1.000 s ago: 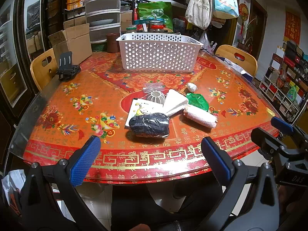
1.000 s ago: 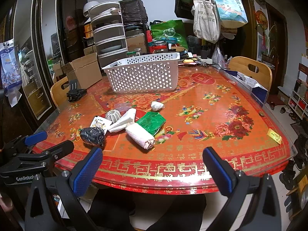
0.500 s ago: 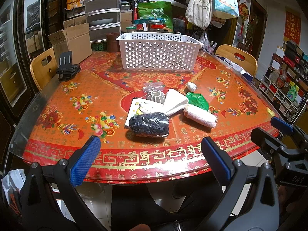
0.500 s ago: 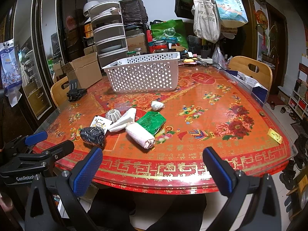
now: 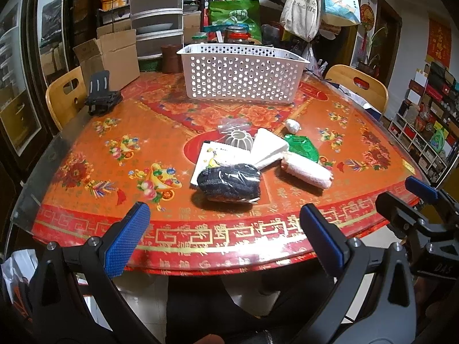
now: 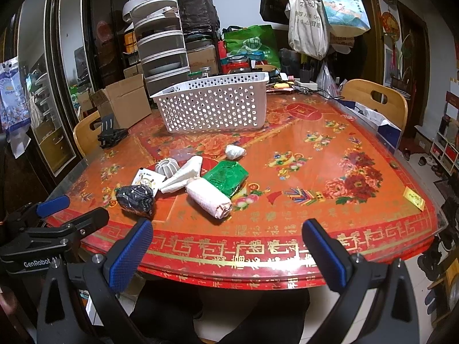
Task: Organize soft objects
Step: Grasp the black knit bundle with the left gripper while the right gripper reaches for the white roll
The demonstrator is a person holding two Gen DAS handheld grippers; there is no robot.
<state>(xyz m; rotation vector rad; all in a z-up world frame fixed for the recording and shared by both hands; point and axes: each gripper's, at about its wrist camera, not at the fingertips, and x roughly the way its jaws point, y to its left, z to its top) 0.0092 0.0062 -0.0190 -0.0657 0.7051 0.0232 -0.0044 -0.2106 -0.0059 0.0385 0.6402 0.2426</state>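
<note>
Zero change over last second, we noted: both claws, left claw (image 5: 222, 229) and right claw (image 6: 226, 246), stayed apart, empty, short of bench (image 5: 94, 132). Black bundle (image 5: 229, 182), white roll (image 5: 307, 170) lay mid-bench; basket (image 5: 241, 74) behind. Sorting unstarted.

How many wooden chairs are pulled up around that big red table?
2. One wooden chair stands at the far right, by the hanging bags; the other is on the left near the cardboard box. More may be hidden behind the clutter.
</note>
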